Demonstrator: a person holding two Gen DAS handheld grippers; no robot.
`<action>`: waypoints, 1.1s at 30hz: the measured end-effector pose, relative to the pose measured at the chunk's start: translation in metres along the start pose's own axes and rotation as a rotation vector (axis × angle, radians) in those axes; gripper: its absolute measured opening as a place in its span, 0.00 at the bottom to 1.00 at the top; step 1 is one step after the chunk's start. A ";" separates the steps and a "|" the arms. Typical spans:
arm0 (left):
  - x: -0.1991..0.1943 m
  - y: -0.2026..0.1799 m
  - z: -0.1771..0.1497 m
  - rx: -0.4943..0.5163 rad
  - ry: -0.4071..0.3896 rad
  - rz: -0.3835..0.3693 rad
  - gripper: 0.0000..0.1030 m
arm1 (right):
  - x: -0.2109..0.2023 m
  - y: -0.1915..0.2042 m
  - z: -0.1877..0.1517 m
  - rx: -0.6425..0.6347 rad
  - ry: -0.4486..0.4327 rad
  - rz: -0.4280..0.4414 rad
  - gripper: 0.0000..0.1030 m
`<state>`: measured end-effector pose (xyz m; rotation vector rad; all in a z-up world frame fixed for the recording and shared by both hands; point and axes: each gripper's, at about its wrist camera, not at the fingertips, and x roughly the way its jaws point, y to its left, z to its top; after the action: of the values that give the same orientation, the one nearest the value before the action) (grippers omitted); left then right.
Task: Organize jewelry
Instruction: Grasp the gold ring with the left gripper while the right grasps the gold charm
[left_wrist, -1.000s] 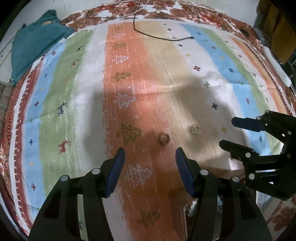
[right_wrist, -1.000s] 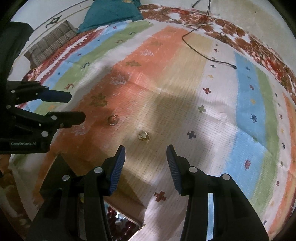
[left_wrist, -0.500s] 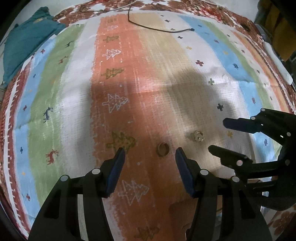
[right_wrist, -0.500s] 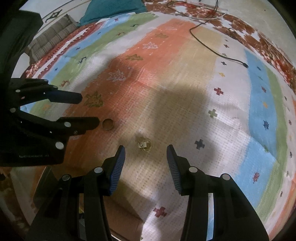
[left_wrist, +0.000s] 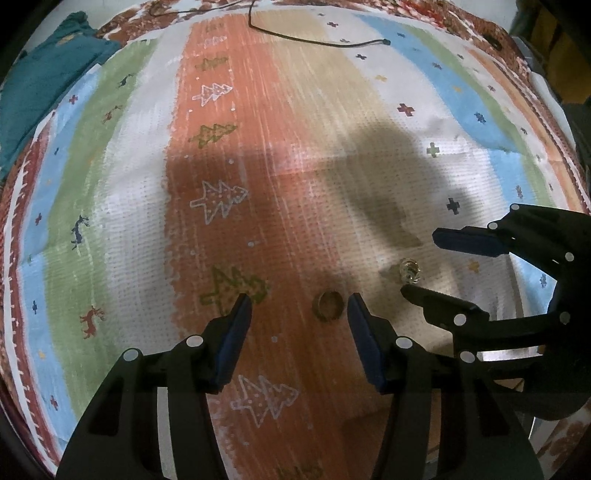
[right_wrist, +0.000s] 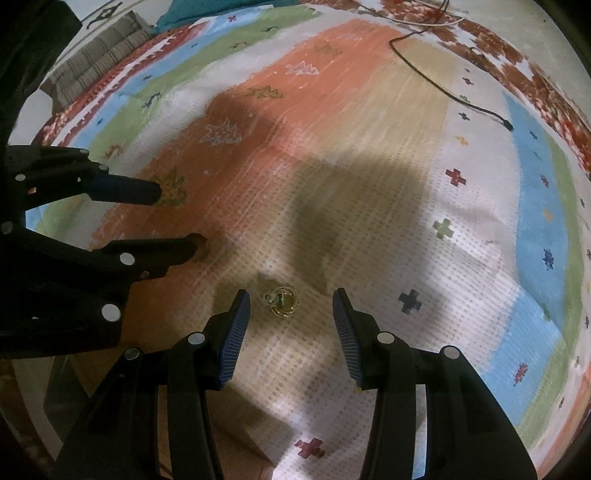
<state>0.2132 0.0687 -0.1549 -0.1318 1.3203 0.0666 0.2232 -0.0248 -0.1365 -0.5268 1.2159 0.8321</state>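
Nothing sorted yet, apparently. Plain gold band ring (left_wrist: 327, 305) lying on the striped woven rug (left_wrist: 258, 155), between the released jaws of left gripper (left_wrist: 298, 302). Stone-set gold ring (right_wrist: 282, 302) likewise ungrasped between the spread jaws of right gripper (right_wrist: 291, 300).

Band ring (left_wrist: 327, 305): on the rug (left_wrist: 110, 206), between the left gripper (left_wrist: 298, 309) fingers. Stone ring (right_wrist: 281, 302): to its right, between the right gripper (right_wrist: 291, 308) fingers. Cable (left_wrist: 314, 40): far end of rug.
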 end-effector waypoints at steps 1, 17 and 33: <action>0.001 0.000 0.001 0.000 0.003 -0.004 0.50 | 0.001 -0.001 0.001 0.000 0.002 0.000 0.45; 0.016 -0.003 0.008 0.006 0.040 -0.007 0.32 | 0.014 0.000 0.008 -0.025 0.013 0.000 0.36; 0.021 -0.009 0.006 -0.008 0.055 0.006 0.15 | 0.018 0.006 0.007 -0.038 0.014 -0.020 0.22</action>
<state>0.2253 0.0600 -0.1732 -0.1368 1.3758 0.0740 0.2247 -0.0107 -0.1509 -0.5760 1.2079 0.8367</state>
